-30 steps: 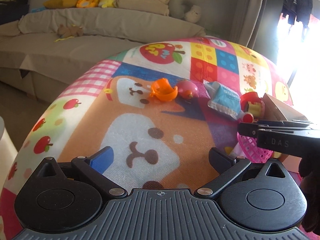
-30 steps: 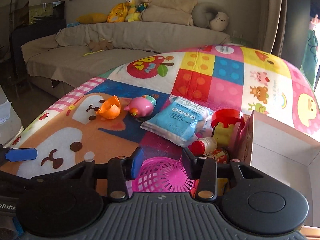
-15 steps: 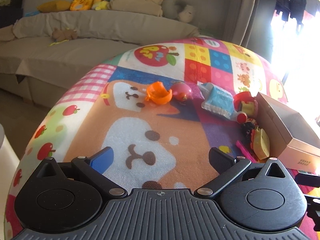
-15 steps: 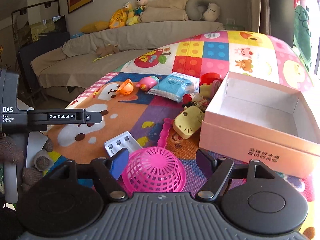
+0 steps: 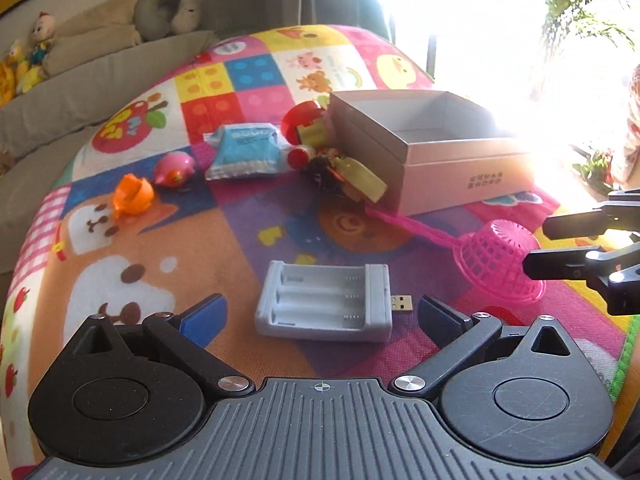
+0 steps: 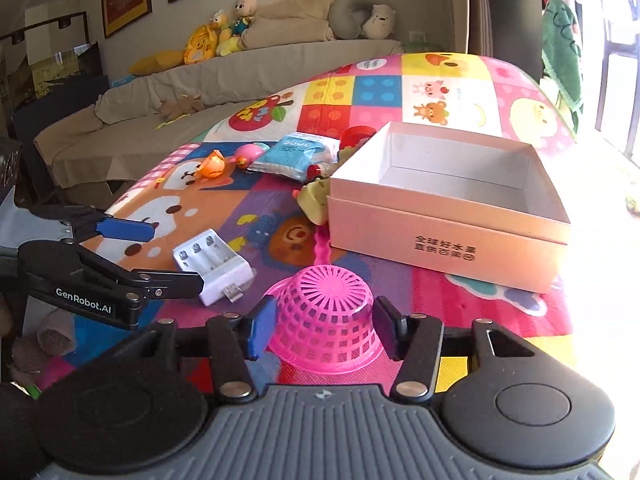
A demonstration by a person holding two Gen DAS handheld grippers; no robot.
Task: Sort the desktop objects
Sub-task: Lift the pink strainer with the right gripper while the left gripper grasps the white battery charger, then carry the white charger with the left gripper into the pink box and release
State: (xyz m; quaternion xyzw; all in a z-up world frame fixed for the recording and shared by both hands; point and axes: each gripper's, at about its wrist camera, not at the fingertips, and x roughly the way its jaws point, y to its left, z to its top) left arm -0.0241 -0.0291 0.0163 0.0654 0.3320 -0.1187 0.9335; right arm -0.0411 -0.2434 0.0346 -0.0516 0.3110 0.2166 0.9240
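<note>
A pink mesh basket (image 6: 326,312) with a long handle lies upside down on the play mat (image 6: 460,312). My right gripper (image 6: 322,328) straddles it; its jaws are closing, and both pads touch the mesh sides. In the left wrist view, the same basket (image 5: 496,264) sits at the tips of the right gripper (image 5: 536,247). My left gripper (image 5: 320,312) is open, and a grey battery charger (image 5: 324,304) with a USB plug lies flat between its fingers without touching them. The right wrist view also shows the left gripper (image 6: 160,256) at the charger (image 6: 212,260).
An open empty cardboard box (image 5: 452,160) stands behind the basket. Beside its left wall lie a yellow-green toy (image 5: 360,180), a red piece (image 5: 300,120), a blue packet (image 5: 244,152), a pink toy (image 5: 174,168) and an orange toy (image 5: 132,196). A sofa (image 6: 240,64) runs behind the mat.
The left gripper has swung right and rolled, so the charger now lies between its fingers. The right gripper pulled back with the basket, widened, then narrowed around the basket standing on the mat.
</note>
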